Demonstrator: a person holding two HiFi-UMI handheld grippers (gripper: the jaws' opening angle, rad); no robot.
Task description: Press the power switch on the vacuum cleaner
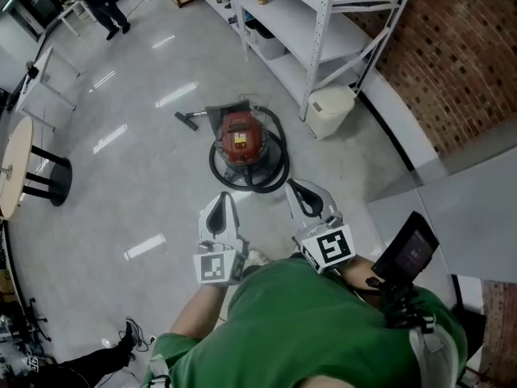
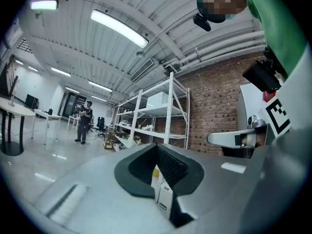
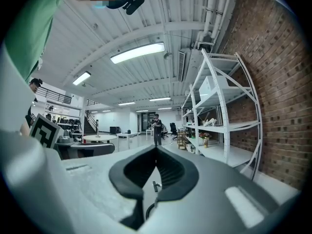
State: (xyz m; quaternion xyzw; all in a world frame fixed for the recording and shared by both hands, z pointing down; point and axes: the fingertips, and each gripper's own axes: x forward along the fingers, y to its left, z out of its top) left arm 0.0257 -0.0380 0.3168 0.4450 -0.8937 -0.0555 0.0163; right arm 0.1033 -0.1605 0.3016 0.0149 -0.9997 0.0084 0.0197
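The red canister vacuum cleaner (image 1: pixel 242 136) stands on the grey floor ahead of me, its black hose (image 1: pixel 275 172) coiled around it and its floor nozzle (image 1: pixel 187 120) lying to the left. Its power switch is too small to make out. My left gripper (image 1: pixel 224 198) and right gripper (image 1: pixel 292 186) are held close to my body, short of the vacuum and well above the floor. Both point forward, touching nothing. Seen from its own camera, the left gripper (image 2: pixel 157 146) has its jaw tips together with nothing held. The right gripper (image 3: pixel 156 147) is likewise shut and empty.
A white lidded bin (image 1: pixel 329 110) sits right of the vacuum beside white metal shelving (image 1: pixel 323 23) along a brick wall. A round table (image 1: pixel 14 168) on a black base stands at far left. Another person (image 1: pixel 105 2) stands far off at the back.
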